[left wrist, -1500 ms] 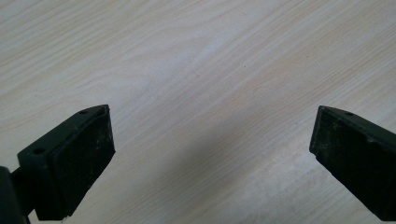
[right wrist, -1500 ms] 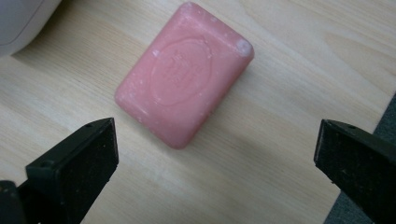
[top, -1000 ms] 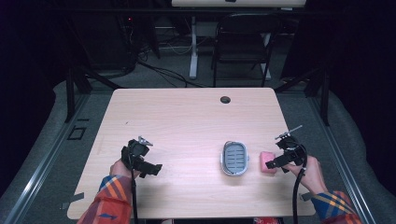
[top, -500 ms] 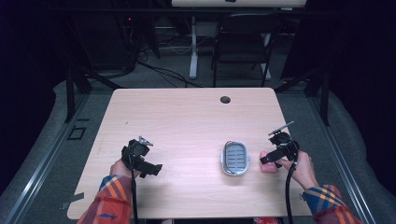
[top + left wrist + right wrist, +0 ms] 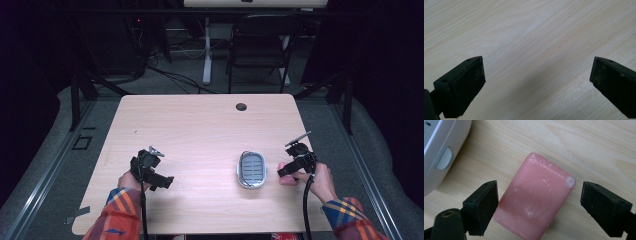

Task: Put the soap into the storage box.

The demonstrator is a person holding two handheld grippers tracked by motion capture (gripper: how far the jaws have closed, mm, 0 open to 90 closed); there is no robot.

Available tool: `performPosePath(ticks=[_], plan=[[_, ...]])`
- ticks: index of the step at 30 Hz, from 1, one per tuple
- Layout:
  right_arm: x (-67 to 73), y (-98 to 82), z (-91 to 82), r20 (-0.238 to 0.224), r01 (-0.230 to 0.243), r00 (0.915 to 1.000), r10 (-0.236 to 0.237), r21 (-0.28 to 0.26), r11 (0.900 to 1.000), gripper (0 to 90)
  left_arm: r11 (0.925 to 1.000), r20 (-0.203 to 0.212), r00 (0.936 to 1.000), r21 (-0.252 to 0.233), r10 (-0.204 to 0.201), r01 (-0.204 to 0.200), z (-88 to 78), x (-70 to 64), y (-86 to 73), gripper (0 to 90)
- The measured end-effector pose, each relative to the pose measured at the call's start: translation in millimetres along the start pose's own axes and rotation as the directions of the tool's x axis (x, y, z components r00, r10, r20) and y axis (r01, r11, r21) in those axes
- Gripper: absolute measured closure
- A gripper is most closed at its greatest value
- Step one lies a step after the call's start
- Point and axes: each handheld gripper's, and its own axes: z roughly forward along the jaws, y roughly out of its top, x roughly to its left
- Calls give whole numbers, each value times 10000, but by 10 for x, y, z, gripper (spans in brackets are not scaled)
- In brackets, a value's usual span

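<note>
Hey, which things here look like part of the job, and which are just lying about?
Likely in use:
- pink soap bar, between the right hand-held gripper's open jaws
- soap dish beside it

Lying about:
- left hand-held gripper, open over bare table
- folding chair behind

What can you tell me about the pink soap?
The pink soap is a rounded rectangular bar with white scuffs and a faint oval stamp. It lies flat on the wooden table, right of the grey soap dish. The right gripper fingers straddle it, open; contact is unclear.
</note>
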Motion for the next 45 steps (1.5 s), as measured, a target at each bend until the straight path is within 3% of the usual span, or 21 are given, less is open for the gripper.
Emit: performPosePath(ticks=[1, 3, 9, 11, 15, 21, 24, 26, 27, 29, 32, 35, 36, 38, 45], plan=[[8, -16, 29, -136, -259, 9996, 255, -257, 9993, 198, 10000, 0, 10000, 1, 0, 0, 0, 0, 0, 0], [-8, -10, 16, -85, -78, 9999, 78, 89, 9999, 231, 10000, -6, 10000, 38, 0, 0, -3, 2, -1, 0], [-26, -15, 21, -152, -60, 9999, 63, 212, 9998, 256, 10000, 17, 10000, -7, 11, -11, -1, 0, -2, 0], [-9, -23, 41, -163, -282, 9995, 282, 22, 9996, 264, 10000, 23, 10000, -3, 12, -12, -1, 0, -2, 0], [-10, -11, 36, -108, -126, 9999, 129, 304, 9995, 272, 10000, 22, 10000, 21, 31, -31, 1, -1, 0, 0], [-12, -13, 82, -86, -334, 9994, 339, 491, 9982, 296, 10000, -24, 10000, 54, 42, -42, 2, -1, 3, 0], [-28, -4, 70, -36, -144, 9999, 148, 782, 9968, 325, 10000, -32, 10000, 21, 8, -8, 0, 1, 1, 0], [-28, -6, 74, -72, -190, 9998, 195, 722, 9972, 332, 10000, -30, 10000, 29, 7, -6, 1, 1, 1, 0], [-13, -17, 92, -73, -431, 9990, 436, 542, 9976, 346, 10000, -30, 10000, 37, 10, -9, 1, 0, 1, 0], [-30, -5, 81, -98, -167, 9998, 176, 857, 9962, 352, 10000, -44, 10000, 35, 12, -12, 1, -1, 2, 0], [-21, -15, 105, -82, -262, 9996, 268, 687, 9973, 361, 10000, -59, 10000, 30, 7, -7, 0, 1, 2, 0], [-25, -3, 89, -21, -38, 10000, 40, 914, 9958, 365, 10000, -62, 10000, 26, 7, -7, -1, -1, 2, 0], [-17, -14, 101, -33, -144, 9999, 146, 697, 9975, 367, 10000, -59, 10000, 27, 6, -6, -1, -1, 1, 0], [-35, -2, 80, -8, 132, 9999, -132, 1002, 9949, 368, 10000, -60, 10000, 43, 12, -12, -4, 2, 1, 0], [-77, -9, 30, -190, -80, 9998, 93, 654, 9978, 370, 10000, -60, 10000, 27, 31, -31, -3, 0, 2, 0]])
